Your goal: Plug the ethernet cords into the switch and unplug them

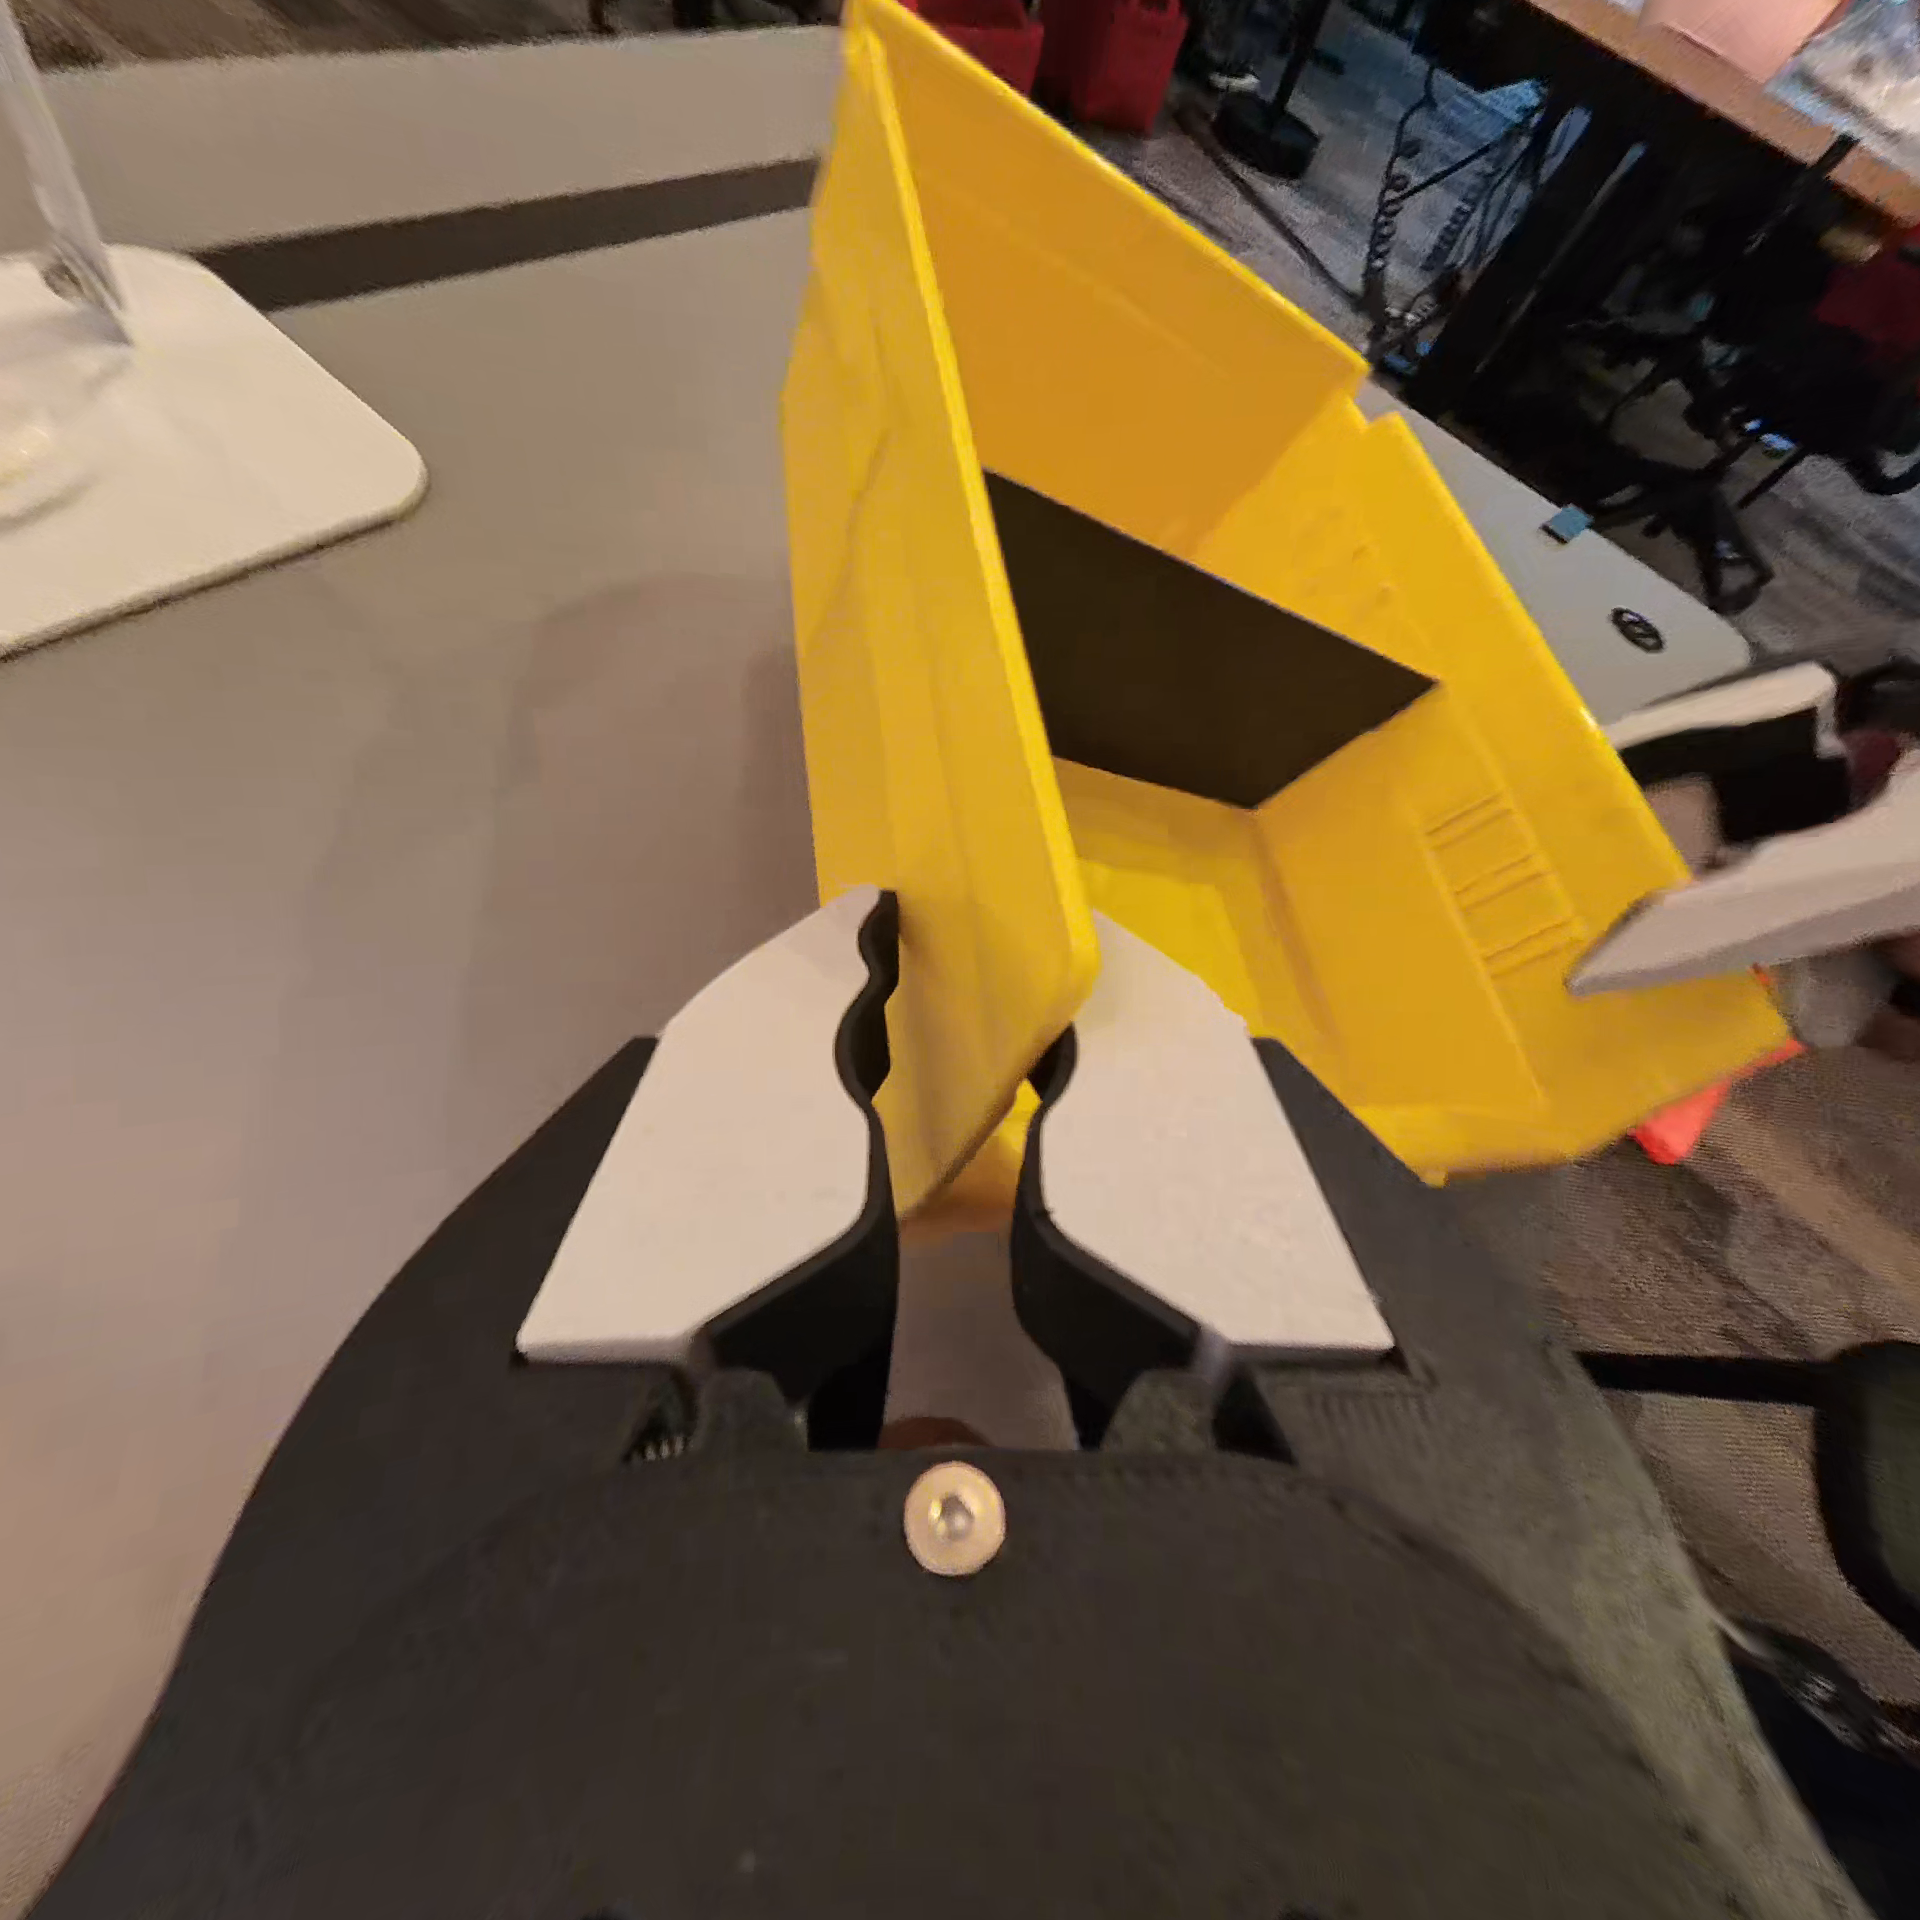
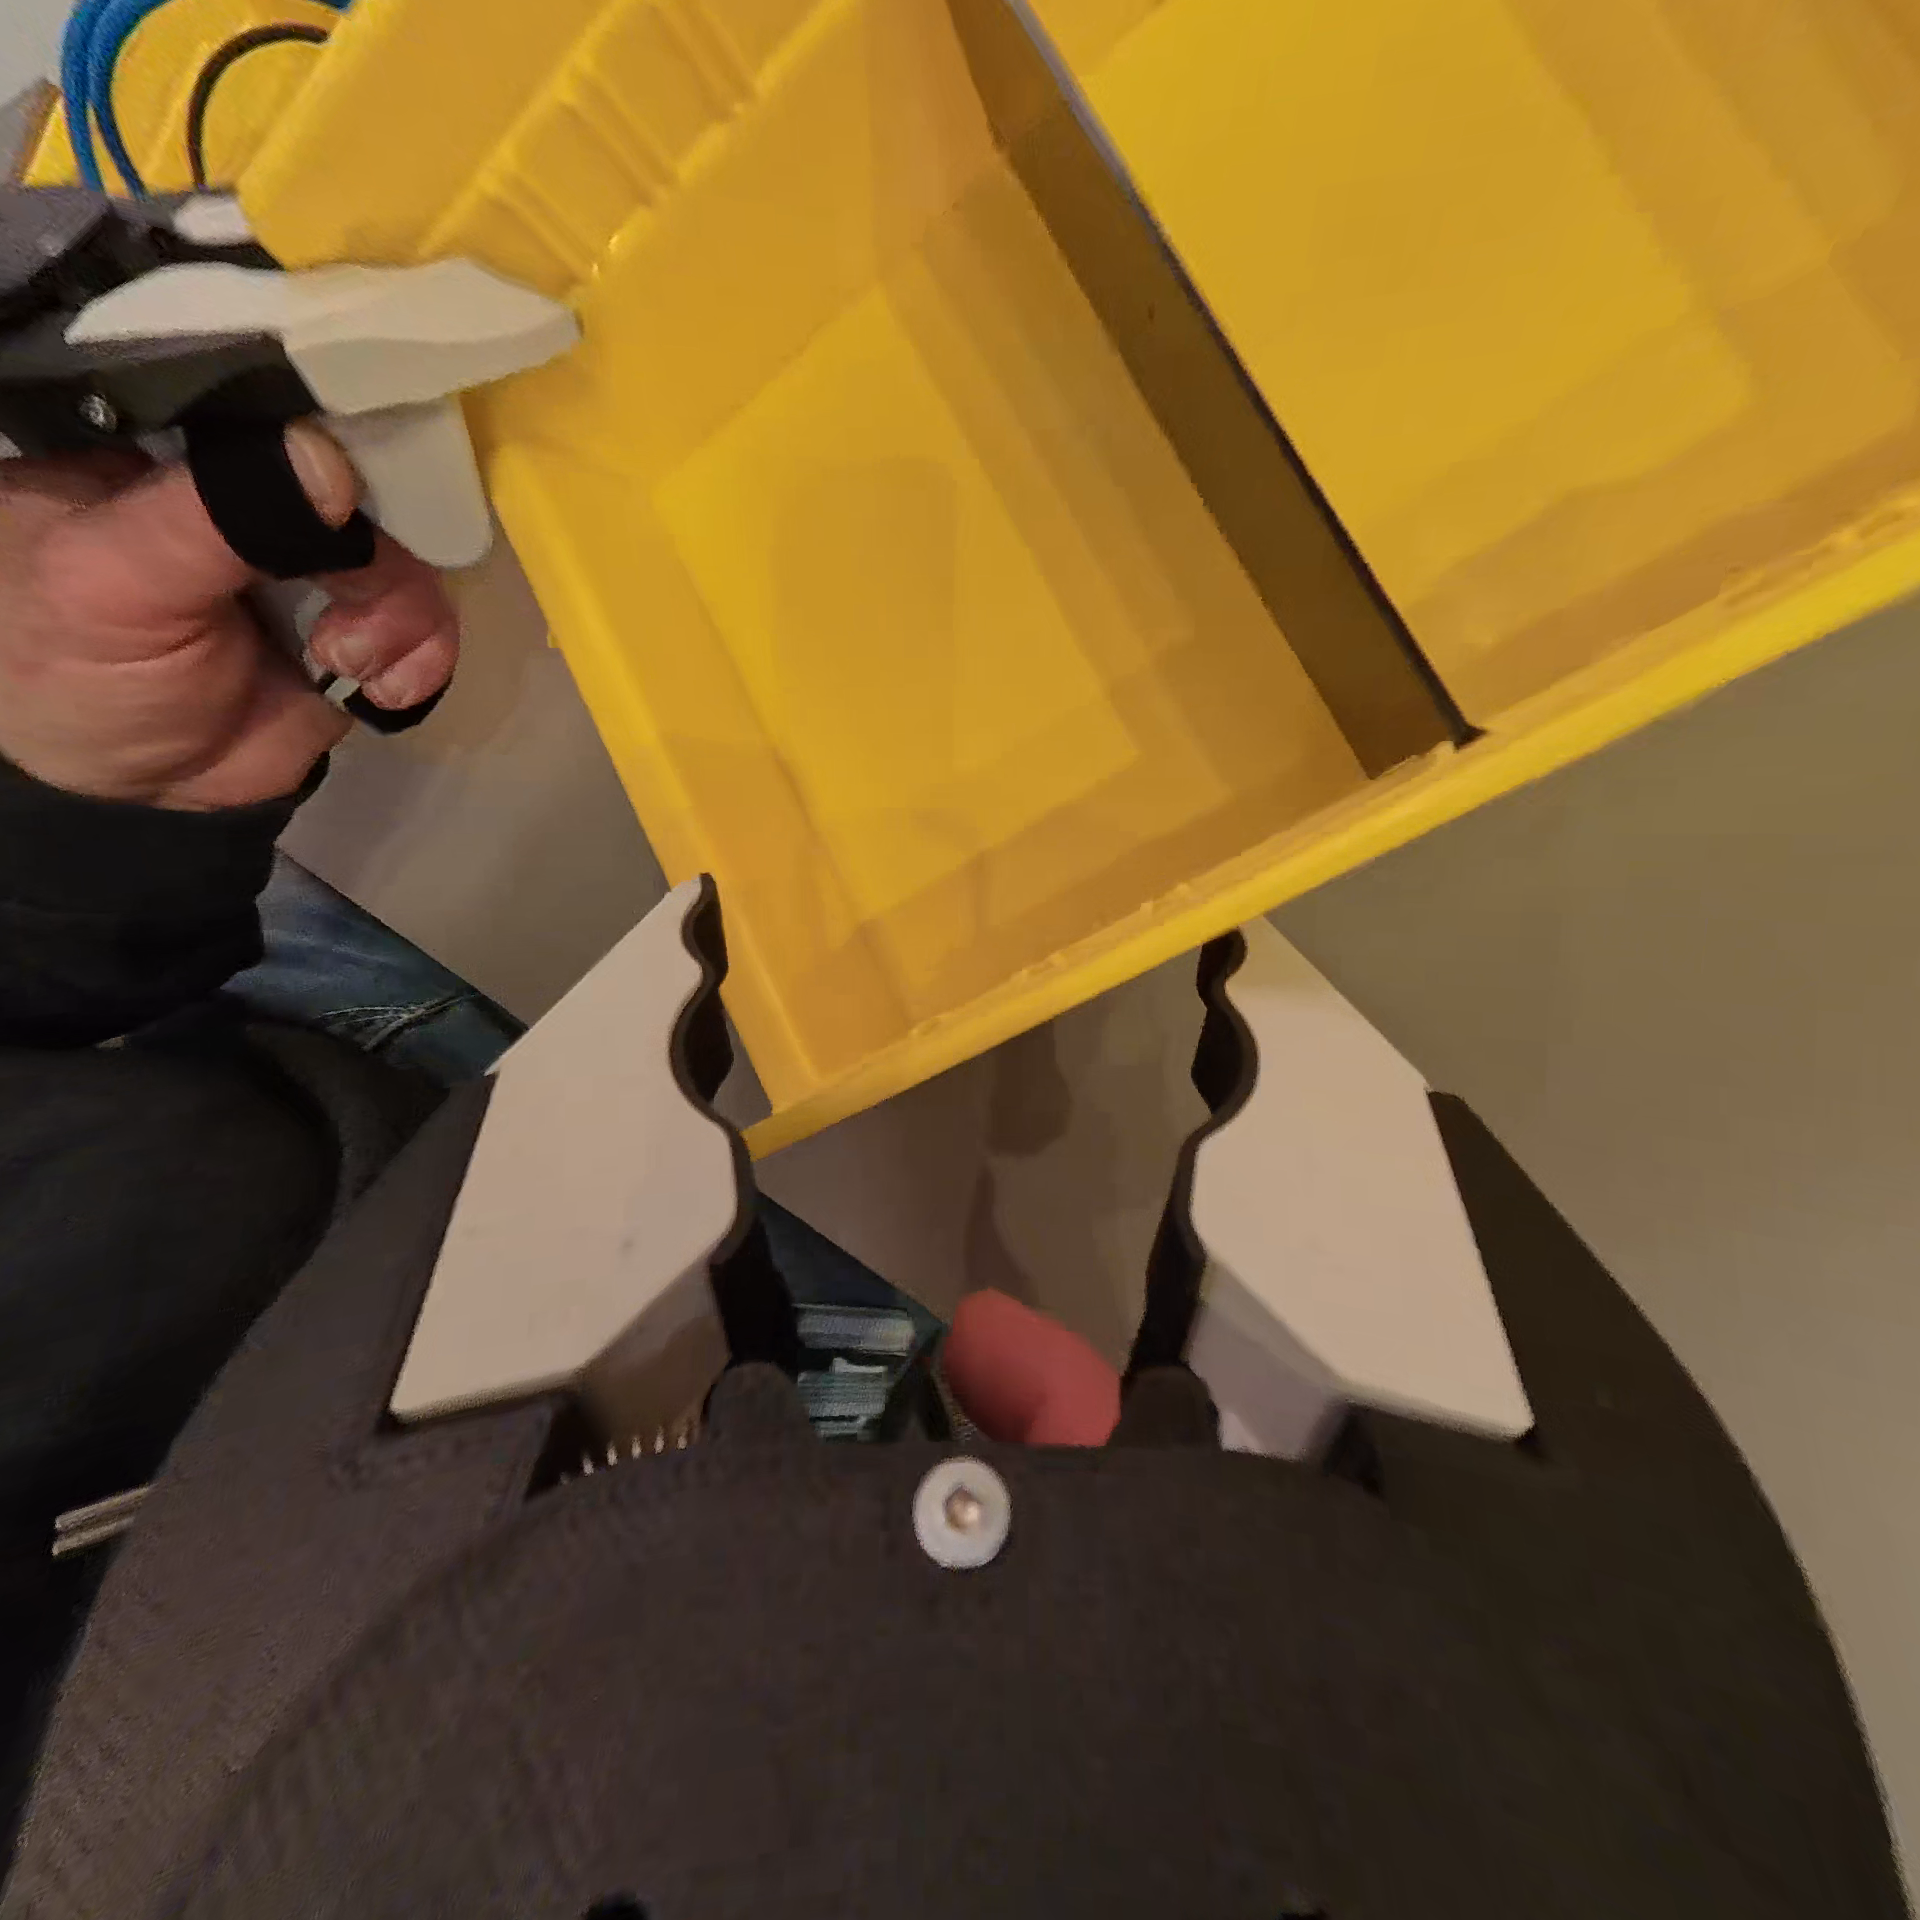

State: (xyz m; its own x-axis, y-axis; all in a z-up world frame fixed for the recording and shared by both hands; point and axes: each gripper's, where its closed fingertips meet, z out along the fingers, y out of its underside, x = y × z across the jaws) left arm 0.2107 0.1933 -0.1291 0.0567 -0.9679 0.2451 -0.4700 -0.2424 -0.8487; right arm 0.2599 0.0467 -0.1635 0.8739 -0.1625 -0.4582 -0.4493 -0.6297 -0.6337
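A yellow plastic bin (image 1: 1122, 343) with a black divider (image 1: 1174, 665) hangs tilted above the grey table (image 1: 416, 831); the compartments that show are empty. My left gripper (image 1: 977, 935) is shut on the bin's side wall. It also shows in the right wrist view (image 2: 436, 343), clamped on the bin (image 2: 935, 540). My right gripper (image 2: 966, 925) is open, with the bin's lower corner between its fingers; it also shows in the left wrist view (image 1: 1714, 925) at the bin's right rim. Blue cords (image 2: 88, 94) and a black cord (image 2: 223, 73) show beyond the bin. No switch is in view.
A white stand base (image 1: 187, 447) sits on the table at the left. A person's hand (image 2: 156, 644) holds the left gripper. The table's edge runs under the bin, with carpet floor, an orange object (image 1: 1704, 1112), desks and chairs beyond it.
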